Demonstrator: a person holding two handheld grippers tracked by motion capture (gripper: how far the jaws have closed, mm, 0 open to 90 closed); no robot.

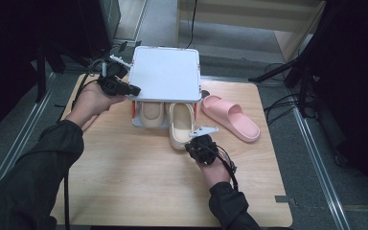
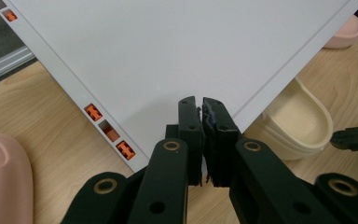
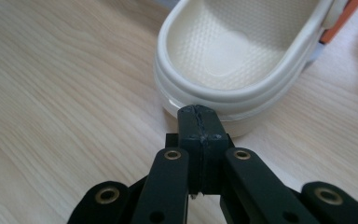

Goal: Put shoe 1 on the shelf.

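From the high view, the right hand-held gripper (image 1: pixel 197 139) is sitting closed at the heel of the cream slipper (image 1: pixel 180 125), whose long axis is running away into the white rack (image 1: pixel 165 72). In the left gripper view, the left hand-held gripper (image 2: pixel 201 105) is resting closed against the rack's corner. In the right gripper view, the slipper's heel (image 3: pixel 233 100) is lying just ahead of the empty jaws on the tabletop (image 3: pixel 65 84).

Two cream slippers (image 1: pixel 181 125) lie just ahead of the right gripper (image 1: pixel 197 139), two pink slippers (image 1: pixel 230 117) off to the sides, and one white rack (image 1: pixel 165 72).
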